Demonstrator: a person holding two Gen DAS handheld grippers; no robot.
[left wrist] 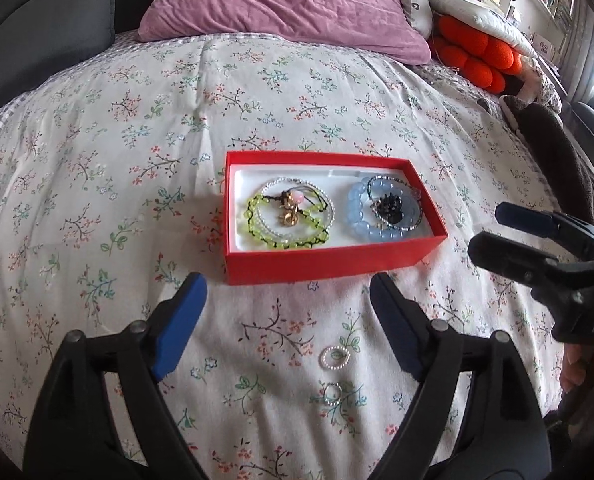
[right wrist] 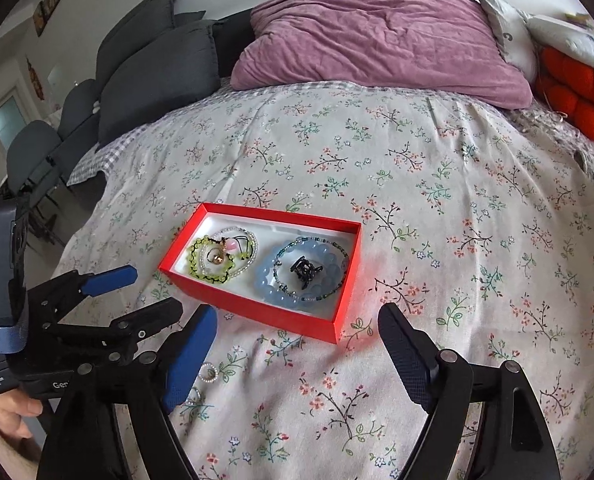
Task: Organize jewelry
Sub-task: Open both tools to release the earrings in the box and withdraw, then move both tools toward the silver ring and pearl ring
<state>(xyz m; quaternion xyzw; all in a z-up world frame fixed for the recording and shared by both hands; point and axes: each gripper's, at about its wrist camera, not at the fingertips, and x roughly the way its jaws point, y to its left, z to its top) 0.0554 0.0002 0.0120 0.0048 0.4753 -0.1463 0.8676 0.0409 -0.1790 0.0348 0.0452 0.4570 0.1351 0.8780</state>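
Note:
A red box point(left wrist: 321, 258) point(right wrist: 257, 306) with a white lining lies on the floral bedspread. It holds a yellow-green bead bracelet point(left wrist: 285, 242) point(right wrist: 207, 276), a clear bead strand, a gold pendant point(left wrist: 287, 212), a pale blue bead bracelet point(left wrist: 361, 224) point(right wrist: 269, 284) and a black hair claw point(left wrist: 391, 208) point(right wrist: 305, 270). Two small pearl rings point(left wrist: 335, 357) point(left wrist: 332, 394) lie on the bedspread in front of the box; one ring point(right wrist: 208, 372) shows by the right gripper's left finger. My left gripper point(left wrist: 289, 308) is open above the rings. My right gripper point(right wrist: 297, 340) is open and empty in front of the box.
A mauve pillow point(left wrist: 281, 4) point(right wrist: 381, 32) lies at the head of the bed. An orange knobbly cushion point(left wrist: 477, 56) point(right wrist: 581, 96) sits at the right. Grey cushions point(right wrist: 153, 60) and chairs stand at the left. The right gripper point(left wrist: 493, 232) shows in the left wrist view, beside the box.

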